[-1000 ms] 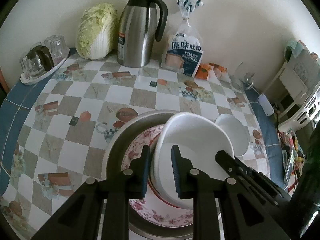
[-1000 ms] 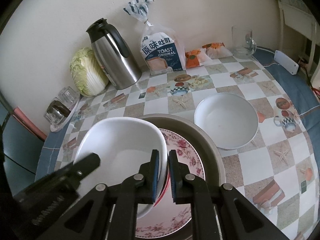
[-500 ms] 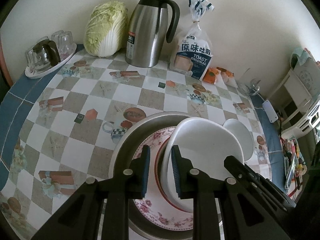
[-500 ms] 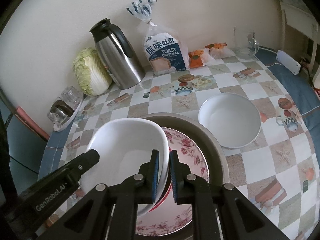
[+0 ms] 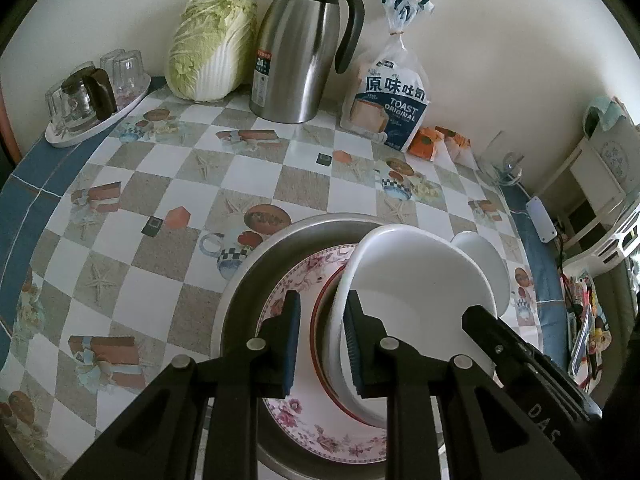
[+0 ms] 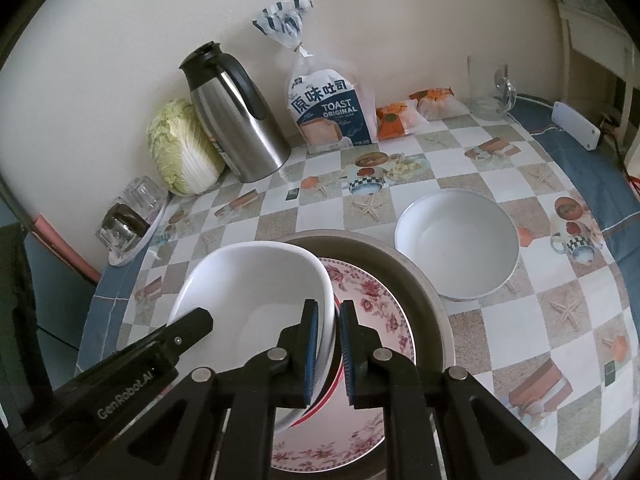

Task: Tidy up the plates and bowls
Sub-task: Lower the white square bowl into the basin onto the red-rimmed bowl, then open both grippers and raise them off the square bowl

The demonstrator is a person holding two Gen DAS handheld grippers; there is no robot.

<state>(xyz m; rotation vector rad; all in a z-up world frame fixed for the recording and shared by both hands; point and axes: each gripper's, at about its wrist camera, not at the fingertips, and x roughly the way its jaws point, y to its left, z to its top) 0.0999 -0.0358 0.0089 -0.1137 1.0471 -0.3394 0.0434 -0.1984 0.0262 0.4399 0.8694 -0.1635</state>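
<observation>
Both grippers are on the same white bowl (image 6: 256, 292): the right gripper (image 6: 329, 344) has its fingers clamped on the near rim, and the left gripper (image 5: 320, 340) straddles the opposite rim, though I can't tell if it's actually pinching. The bowl hangs tilted over a floral plate (image 5: 304, 280) in a metal basin (image 5: 256, 264) (second white bowl (image 6: 456, 240) sits just beside it on the counter (image 6: 520, 320)).

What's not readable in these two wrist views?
- Red-rimmed dish: mostly hidden under the white bowl, both views.
- Floral plate near edge: covered by the right hand-held gripper.
- Thermos label: too small.
- Shelf clutter, left wrist view: cut by the fisheye edge.
</observation>
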